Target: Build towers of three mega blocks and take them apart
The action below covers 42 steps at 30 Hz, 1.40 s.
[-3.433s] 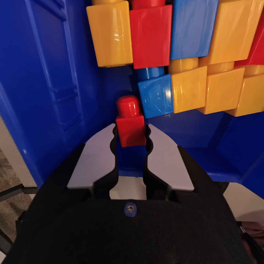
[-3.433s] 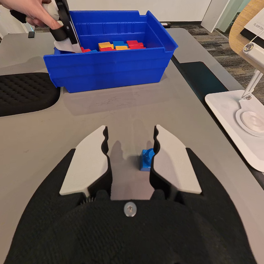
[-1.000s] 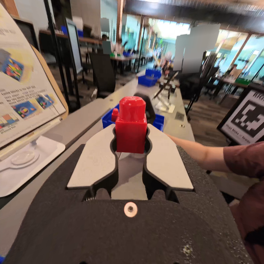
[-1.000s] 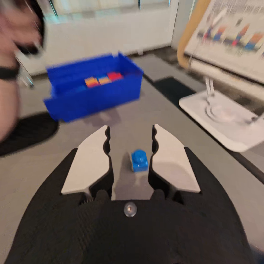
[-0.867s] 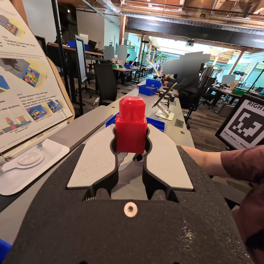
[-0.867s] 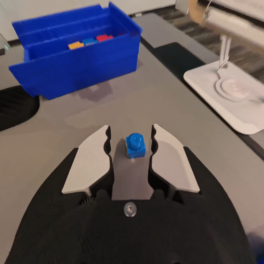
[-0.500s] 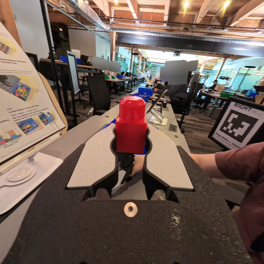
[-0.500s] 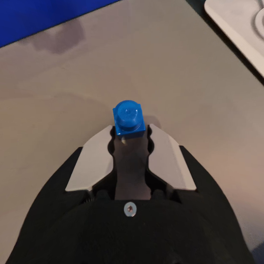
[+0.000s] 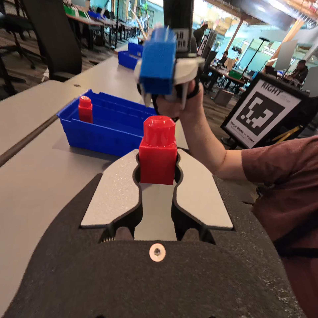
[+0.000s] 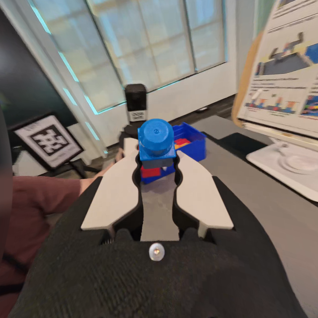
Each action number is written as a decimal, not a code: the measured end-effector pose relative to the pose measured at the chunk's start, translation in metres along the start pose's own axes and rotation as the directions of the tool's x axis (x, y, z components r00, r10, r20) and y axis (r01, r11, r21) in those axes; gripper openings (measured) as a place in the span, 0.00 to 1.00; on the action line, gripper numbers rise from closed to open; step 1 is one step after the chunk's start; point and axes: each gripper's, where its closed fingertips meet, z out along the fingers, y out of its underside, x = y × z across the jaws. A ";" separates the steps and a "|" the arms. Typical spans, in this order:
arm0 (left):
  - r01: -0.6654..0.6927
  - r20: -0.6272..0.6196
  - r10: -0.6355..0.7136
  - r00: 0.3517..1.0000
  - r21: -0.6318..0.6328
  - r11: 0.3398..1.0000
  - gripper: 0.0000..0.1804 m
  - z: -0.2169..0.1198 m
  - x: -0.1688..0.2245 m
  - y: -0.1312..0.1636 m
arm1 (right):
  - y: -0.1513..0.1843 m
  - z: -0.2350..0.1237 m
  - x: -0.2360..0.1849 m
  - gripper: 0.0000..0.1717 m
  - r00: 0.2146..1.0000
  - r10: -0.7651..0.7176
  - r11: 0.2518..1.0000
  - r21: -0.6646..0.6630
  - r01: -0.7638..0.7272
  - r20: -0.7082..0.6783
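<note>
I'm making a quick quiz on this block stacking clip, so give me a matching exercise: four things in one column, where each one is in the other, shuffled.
Things:
1. red block
2. blue block
3. red tower
4. framed sign

Places:
A. in the right gripper's jaws
B. on the floor beside the table
C. in the left gripper's jaws
D. standing in the blue bin

Pairs: 1-C, 2-A, 3-D, 4-B

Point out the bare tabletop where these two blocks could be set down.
Free: the grey table left of the left claw, in front of the blue bin. Also free: the strip between the other blue bin and white stand base. Crowded: inside that bin.
</note>
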 end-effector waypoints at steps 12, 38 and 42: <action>0.028 -0.056 -0.036 0.998 -0.145 0.989 0.20 0.029 0.011 0.027 | 0.046 0.015 -0.014 0.21 0.993 0.020 0.965 -0.261 0.011 0.116; 0.039 -0.063 -0.040 0.997 -0.031 0.999 0.20 0.026 0.019 0.007 | 0.019 0.040 -0.022 0.22 0.987 0.041 0.999 -0.023 -0.038 0.157; 0.031 -0.038 -0.031 0.999 -0.003 1.000 0.20 0.024 0.016 0.003 | 0.013 0.044 -0.022 0.22 0.975 0.090 0.994 0.045 -0.101 0.202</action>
